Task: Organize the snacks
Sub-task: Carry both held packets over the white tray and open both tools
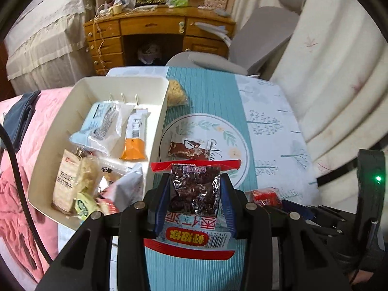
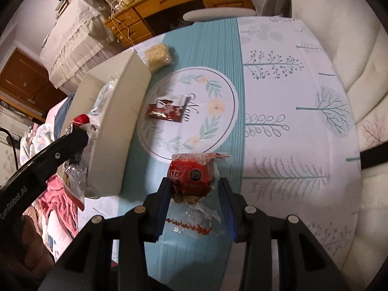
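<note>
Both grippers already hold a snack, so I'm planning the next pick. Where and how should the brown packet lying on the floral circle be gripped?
Judging from both views, grip the brown packet across its narrow width near the middle, coming from above. It lies flat on the tablecloth, apart from the white bin, with both long edges free, so the fingers should fit down either side.

"GenRobot.AI" on left tool (image 2: 75, 140)
</note>
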`<control>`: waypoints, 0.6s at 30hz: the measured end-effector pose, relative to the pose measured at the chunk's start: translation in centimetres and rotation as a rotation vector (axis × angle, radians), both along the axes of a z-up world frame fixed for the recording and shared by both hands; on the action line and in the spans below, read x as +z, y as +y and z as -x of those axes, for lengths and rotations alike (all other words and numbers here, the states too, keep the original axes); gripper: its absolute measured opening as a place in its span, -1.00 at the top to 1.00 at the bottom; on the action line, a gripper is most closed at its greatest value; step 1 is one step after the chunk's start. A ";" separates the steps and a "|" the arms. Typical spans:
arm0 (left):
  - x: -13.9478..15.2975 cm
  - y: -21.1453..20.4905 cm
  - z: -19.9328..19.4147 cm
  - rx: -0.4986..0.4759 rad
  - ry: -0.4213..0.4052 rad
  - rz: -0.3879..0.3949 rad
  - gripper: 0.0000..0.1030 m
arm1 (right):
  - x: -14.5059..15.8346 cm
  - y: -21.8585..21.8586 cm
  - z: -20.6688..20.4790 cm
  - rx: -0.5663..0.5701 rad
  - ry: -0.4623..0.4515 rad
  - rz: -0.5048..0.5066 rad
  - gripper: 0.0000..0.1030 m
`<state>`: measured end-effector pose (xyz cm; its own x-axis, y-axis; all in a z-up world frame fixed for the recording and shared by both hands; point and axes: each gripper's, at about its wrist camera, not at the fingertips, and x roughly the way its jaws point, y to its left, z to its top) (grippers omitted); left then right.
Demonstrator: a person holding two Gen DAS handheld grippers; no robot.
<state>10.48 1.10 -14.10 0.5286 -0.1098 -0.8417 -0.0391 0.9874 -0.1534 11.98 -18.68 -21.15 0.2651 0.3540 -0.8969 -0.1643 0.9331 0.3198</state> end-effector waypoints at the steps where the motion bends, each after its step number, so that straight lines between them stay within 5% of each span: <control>1: 0.5 0.3 0.4 -0.011 -0.008 0.006 0.26 | 0.4 0.3 0.3 -0.007 -0.008 -0.002 0.22; 18: 5.2 9.3 2.7 -0.145 -0.089 0.030 0.26 | 5.9 9.5 3.3 -0.049 -0.178 -0.033 0.22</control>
